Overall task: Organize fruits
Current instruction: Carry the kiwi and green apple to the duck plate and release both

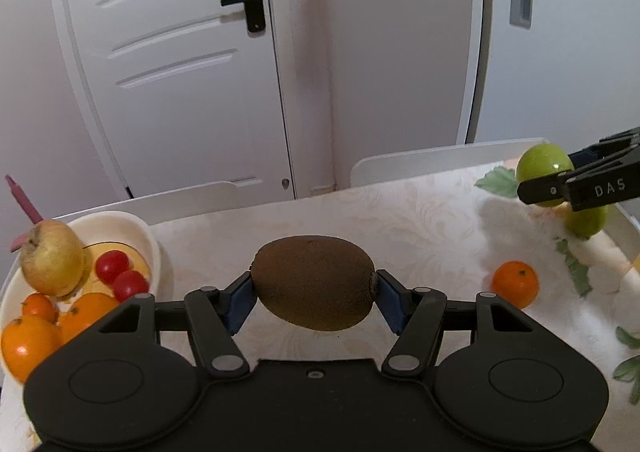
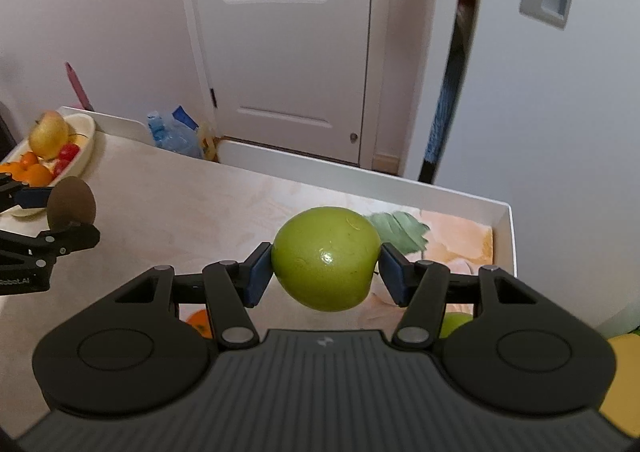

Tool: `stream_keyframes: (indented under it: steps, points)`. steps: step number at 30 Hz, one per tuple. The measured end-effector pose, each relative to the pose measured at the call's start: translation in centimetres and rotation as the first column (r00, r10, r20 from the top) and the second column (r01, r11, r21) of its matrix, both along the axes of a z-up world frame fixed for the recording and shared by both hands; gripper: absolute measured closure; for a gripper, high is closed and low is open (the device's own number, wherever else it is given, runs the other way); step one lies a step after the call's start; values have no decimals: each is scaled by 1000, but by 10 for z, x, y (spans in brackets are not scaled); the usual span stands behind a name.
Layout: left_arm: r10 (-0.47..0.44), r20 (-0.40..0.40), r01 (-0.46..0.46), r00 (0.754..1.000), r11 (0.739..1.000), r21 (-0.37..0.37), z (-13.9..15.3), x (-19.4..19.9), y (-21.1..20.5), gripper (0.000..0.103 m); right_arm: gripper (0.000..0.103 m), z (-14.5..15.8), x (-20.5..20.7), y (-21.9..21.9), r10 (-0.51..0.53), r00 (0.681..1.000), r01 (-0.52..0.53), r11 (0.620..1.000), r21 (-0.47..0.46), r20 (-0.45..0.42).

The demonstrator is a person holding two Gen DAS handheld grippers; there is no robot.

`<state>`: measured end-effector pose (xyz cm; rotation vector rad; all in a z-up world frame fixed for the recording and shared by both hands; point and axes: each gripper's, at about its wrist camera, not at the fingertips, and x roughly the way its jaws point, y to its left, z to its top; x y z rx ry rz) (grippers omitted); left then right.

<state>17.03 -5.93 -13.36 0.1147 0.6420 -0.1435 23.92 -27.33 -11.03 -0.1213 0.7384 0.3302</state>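
A white door (image 1: 180,63) stands behind the table (image 1: 400,219). Left wrist view: the left gripper (image 1: 314,298) clamps a kiwi (image 1: 314,282); the fruit bowl (image 1: 124,228) sits at nine o'clock. Right wrist view: the right gripper (image 2: 326,268) clamps a green apple (image 2: 326,258) above the table, the bowl at ten o'clock.

Lighting's pretty soft and even indoors, a bit dim with a purplish-grey cast on the walls. Small glare spot on the green apple (image 2: 326,258) and a shiny patch on one orange (image 1: 24,346) in the bowl. Shadows on the table (image 1: 360,219) are faint. Heavy fisheye bending on the door (image 1: 176,63), dark vignette in the corners. The right wrist view goes soft along its right edge.
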Motion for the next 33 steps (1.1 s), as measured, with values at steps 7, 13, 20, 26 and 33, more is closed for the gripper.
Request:
stream_keyframes:
  steps: [7,13,20,26,33]
  points:
    - [39,38,-38,999,999,-37,28,-23,14,35,31,29,-18,20,11,1000,-12,999,33,21]
    - [58,65,-54,996,997,-55,51,-40,33,35,31,52,-34,49,31,999,-33,998,59,39]
    - [81,78,-76,994,995,-57,73,-52,68,35,31,74,-49,90,51,997,-54,995,78,50]
    - [100,67,-97,993,994,-53,82,-50,104,35,31,82,-54,130,47,998,-51,994,99,43]
    - [111,37,-110,993,993,-39,78,-37,147,35,31,77,-51,178,39,999,-41,993,113,25]
